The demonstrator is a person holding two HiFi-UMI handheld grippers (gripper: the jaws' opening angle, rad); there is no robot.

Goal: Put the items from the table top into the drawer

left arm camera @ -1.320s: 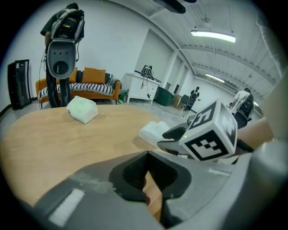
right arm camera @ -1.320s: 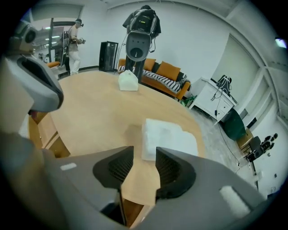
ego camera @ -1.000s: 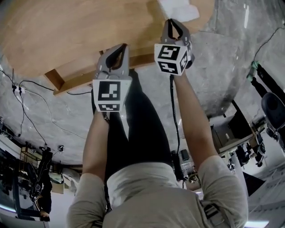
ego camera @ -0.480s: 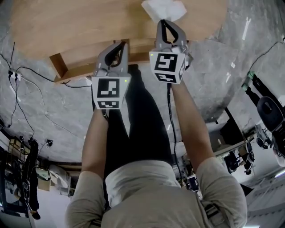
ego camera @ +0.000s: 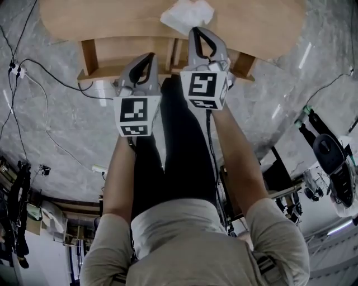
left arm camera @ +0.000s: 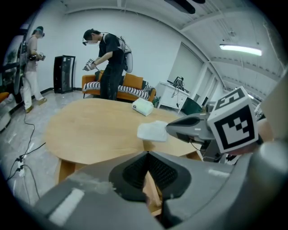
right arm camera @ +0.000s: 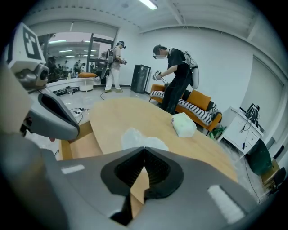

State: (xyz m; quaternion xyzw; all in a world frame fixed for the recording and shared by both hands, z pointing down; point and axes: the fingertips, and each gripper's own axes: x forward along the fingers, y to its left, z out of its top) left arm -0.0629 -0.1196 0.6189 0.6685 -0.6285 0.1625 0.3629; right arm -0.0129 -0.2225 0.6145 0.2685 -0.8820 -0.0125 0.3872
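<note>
**Where the round table (ego camera: 84, 22) ends, a white cloth (ego camera: 187, 15)**

Smooth wood lies bare around the crumpled cloth and a soft packet (right arm camera: 183, 124) farther in. Right gripper (ego camera: 197, 31) just short of the cloth, left gripper (ego camera: 150, 57) by the open boxy drawer (ego camera: 89, 56): both jaws together, nothing held.

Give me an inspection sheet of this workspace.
Surface: round wooden table, mostly bare.
Job's things: crumpled white cloth near the table's front edge; white pack farther back; drawer open under that edge.
Clutter: nothing seen.
Grippers: left gripper shut, empty; right gripper shut, empty, close to the cloth.
Cables: cable trailing over the floor at left.
Surroundings: two people standing beyond the table; orange sofa.
</note>
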